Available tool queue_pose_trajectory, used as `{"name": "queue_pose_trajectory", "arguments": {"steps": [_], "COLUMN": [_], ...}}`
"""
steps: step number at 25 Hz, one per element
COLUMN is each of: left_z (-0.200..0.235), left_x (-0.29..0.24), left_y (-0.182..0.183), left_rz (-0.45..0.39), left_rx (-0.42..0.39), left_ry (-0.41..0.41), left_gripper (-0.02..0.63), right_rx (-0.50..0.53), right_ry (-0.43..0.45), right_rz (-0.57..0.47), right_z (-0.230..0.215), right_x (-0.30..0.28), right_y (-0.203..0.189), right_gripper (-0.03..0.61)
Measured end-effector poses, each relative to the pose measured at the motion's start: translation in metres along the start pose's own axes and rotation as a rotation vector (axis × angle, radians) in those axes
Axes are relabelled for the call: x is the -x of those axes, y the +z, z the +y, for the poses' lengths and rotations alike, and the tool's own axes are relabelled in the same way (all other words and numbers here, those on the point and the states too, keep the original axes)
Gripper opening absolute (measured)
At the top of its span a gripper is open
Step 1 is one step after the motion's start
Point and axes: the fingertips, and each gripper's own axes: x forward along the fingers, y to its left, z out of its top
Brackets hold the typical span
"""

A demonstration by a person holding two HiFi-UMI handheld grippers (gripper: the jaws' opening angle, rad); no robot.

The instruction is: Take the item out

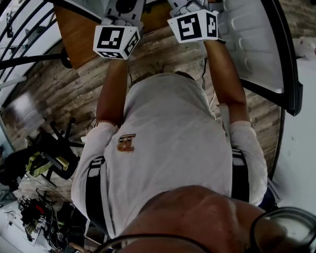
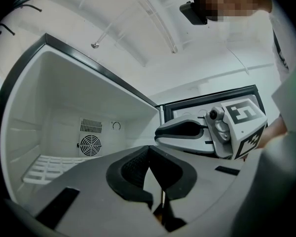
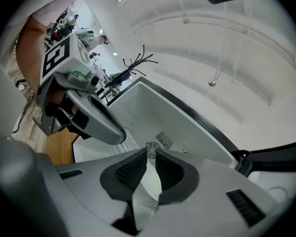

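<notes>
Both tools are up at the mouth of the white open refrigerator compartment (image 2: 64, 93), and here's the catch: the item you're after shows in none of the views. In the left gripper view, the white wire shelf (image 2: 44, 164) at lower left looks bare, and only the round fan grille (image 2: 90, 145) sits on the back wall.

Your left gripper (image 2: 149, 154) has its black pads pressed together at the tips, with nothing between them. Your right gripper (image 3: 151, 157) is barely parted, a sliver of gap with the fan showing through, and it holds nothing either.

So I'd call this the search-and-approach stage. To do it well, lift your head so the compartment fills the frame rather than your own shirt, and find the item first. Spread one pair of jaws wide before reaching in, because closed pads would only shove it. The grippers sit close side by side, so lead with one and hang the other back, clear of the white ribbed door liner (image 1: 253, 36) at upper right.
</notes>
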Motion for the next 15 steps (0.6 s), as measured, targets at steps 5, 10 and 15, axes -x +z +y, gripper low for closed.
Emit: {"name": "queue_pose_trajectory", "arguments": {"steps": [5, 10, 15], "left_z": [0.006, 0.011, 0.012], "left_x": [0.002, 0.002, 0.002], "left_y": [-0.006, -0.01, -0.013], "left_rz": [0.003, 0.003, 0.005], "left_rx": [0.008, 0.015, 0.02], "left_ry": [0.001, 0.001, -0.001], "left_gripper": [0.018, 0.018, 0.018], "right_rx": [0.085, 0.19, 0.311], "right_ry": [0.045, 0.079, 0.114], "right_rz": [0.055, 0.113, 0.192], "right_z": [0.014, 0.024, 0.03], "right_x": [-0.016, -0.032, -0.046], "right_y": [-0.007, -0.019, -0.039], "right_gripper": [0.127, 0.127, 0.127]}}
